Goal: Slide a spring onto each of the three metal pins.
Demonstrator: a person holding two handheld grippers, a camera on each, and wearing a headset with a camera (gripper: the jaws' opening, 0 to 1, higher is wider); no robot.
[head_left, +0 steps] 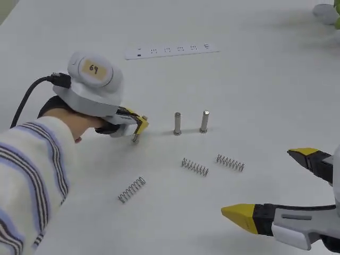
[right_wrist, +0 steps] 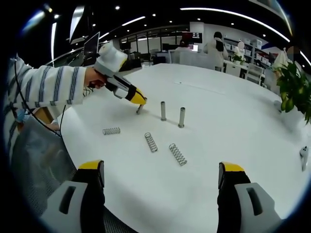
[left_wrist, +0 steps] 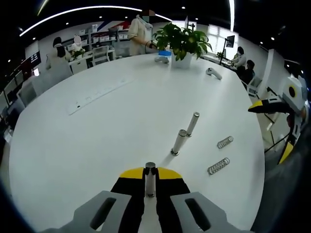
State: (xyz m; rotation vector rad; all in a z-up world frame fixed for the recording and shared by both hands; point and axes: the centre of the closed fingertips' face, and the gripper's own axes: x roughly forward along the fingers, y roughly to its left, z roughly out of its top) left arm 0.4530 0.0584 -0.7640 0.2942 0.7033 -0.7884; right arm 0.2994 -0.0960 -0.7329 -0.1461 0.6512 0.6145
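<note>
A metal pin (left_wrist: 150, 180) is clamped in the jaws of the left gripper (head_left: 139, 125). The right gripper (right_wrist: 161, 167) is held wide open near the springs (head_left: 194, 167).

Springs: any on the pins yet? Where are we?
Done: nothing. All three springs lie loose on the table. In hand: the left gripper is shut on the leftmost pin; the right gripper is open, holding nothing. Left: all three pins need springs, including the two bare upright pins.
</note>
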